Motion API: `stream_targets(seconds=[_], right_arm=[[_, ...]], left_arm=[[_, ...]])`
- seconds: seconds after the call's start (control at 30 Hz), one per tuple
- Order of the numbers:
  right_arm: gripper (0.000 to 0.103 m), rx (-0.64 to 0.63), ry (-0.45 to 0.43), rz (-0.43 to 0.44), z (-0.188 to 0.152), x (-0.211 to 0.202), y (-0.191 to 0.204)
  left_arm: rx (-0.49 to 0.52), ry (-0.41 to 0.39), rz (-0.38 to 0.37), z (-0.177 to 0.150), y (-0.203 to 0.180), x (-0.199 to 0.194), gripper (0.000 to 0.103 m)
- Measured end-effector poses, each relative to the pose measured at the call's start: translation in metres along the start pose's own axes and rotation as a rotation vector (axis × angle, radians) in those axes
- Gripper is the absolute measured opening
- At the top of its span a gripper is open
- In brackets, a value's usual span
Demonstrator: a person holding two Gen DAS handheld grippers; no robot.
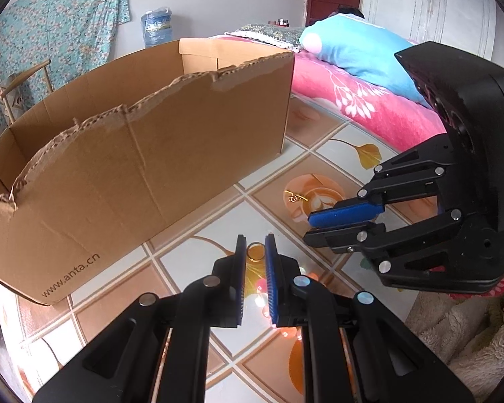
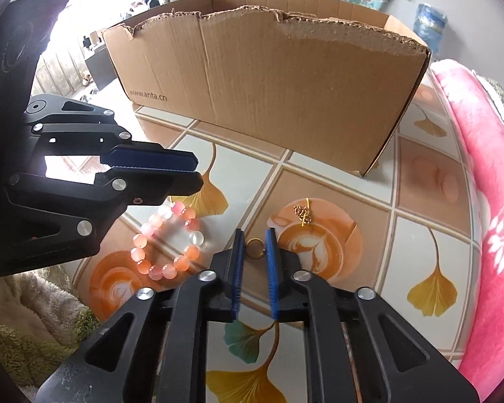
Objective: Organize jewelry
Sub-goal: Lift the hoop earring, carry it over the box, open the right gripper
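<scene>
Just ring (image 2: 254,248) between tool (image 2: 255,235) pads

Printed web address on the box

The cardboard box (image 1: 144,154) carries "www.anta.cn" in dark print low on its outer wall, ahead and left of the right gripper (image 2: 255,248); no other text is legible.
</scene>
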State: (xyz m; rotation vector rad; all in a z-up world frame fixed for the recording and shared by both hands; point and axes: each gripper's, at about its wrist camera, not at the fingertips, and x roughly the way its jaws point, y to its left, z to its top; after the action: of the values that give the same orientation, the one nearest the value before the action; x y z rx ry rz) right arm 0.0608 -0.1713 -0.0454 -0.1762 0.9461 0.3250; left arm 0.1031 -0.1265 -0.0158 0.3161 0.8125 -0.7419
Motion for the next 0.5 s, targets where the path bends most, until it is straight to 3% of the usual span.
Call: stream_targets(seconds=[0.33, 0.5], right_arm=[[0.009, 0.011, -0.02, -0.017, 0.001, -0.012, 0.007], [0.01, 0.0, -0.092, -0.034, 0.006, -0.045, 0.01]], left_arm=[[-0.014, -0.027, 0.007, -0.002, 0.005, -0.012, 0.01], [-0.01, -0.086, 0.022, 0.003, 0.003, -0.042, 0.01]])
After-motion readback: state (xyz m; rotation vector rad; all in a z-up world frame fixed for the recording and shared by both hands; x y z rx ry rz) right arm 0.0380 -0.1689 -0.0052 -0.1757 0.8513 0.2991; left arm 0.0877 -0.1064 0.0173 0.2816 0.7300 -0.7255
